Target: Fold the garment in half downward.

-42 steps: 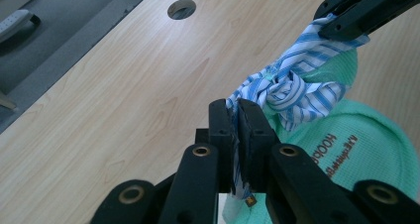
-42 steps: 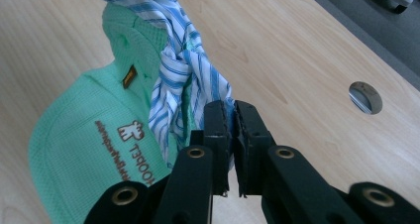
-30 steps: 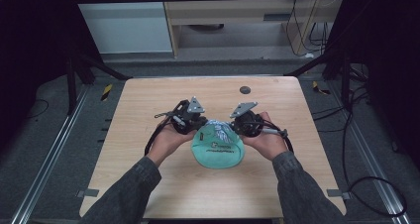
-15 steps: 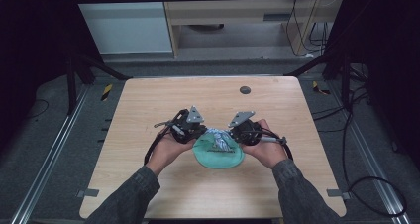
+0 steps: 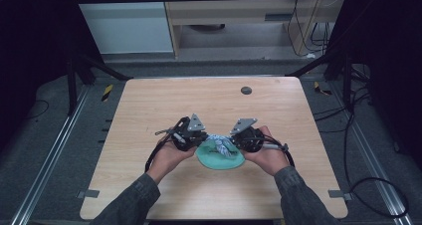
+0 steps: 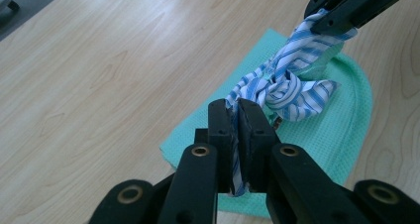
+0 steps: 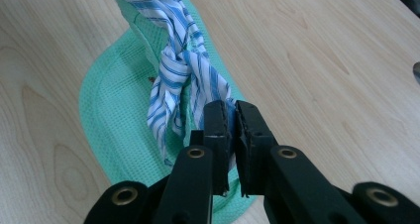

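Striped cloth strip [image 6: 292,87]: blue-and-white woven fabric, tied on itself into a single knot at mid-length, with one loose tail hanging beside the knot. It hangs just above the green waffle-weave cloth [image 6: 341,130], which lies flat on the desk [image 5: 149,110] at the near middle. The green cloth is a rounded piece with a stitched border; the weave looks soft and limp. Whether the strip is sewn to it or merely lies over it cannot be told.

Left gripper [image 6: 236,110]: jaws closed tight on one end of the strip, fabric visibly pinched between the pads. Right gripper [image 7: 232,112]: jaws likewise closed on the other end, striped fabric caught between them. In the high view, the left gripper [image 5: 188,134] stands to the left of the green cloth and the right gripper [image 5: 245,135] to its right, both hands low over the desk.

Judgement: the step in hand is the tying of the strip, with the knot formed but fairly loose. The next move calls for drawing the two ends apart, evenly and level, away from the knot, so it cinches down. Both grips must hold; thin fabric may slip through the pads under pull.
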{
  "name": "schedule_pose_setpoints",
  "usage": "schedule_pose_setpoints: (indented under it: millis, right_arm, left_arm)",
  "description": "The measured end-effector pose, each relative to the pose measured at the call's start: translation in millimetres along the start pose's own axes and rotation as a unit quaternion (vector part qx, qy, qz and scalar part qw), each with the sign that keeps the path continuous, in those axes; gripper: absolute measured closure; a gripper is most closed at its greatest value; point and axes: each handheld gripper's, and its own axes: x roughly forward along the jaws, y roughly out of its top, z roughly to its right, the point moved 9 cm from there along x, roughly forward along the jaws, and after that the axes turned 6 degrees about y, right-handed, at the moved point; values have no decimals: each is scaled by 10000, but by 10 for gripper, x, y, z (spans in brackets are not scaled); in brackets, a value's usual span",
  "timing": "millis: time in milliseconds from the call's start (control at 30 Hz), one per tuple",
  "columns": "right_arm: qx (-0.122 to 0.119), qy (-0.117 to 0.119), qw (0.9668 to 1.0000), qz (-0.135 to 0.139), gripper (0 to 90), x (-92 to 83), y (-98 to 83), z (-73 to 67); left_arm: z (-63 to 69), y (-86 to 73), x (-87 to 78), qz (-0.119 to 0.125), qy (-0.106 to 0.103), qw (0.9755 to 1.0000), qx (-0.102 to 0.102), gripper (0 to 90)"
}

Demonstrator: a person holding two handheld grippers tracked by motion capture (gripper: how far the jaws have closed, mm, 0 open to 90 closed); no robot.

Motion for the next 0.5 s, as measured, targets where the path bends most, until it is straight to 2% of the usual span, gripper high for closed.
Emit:
schedule_pose_setpoints:
  millis: [500]
  right_arm:
    - [-52, 141, 9999, -55, 838, 58, -143, -171]
  left_arm:
    - [157, -210, 19, -68, -154, 9998, 73, 850]
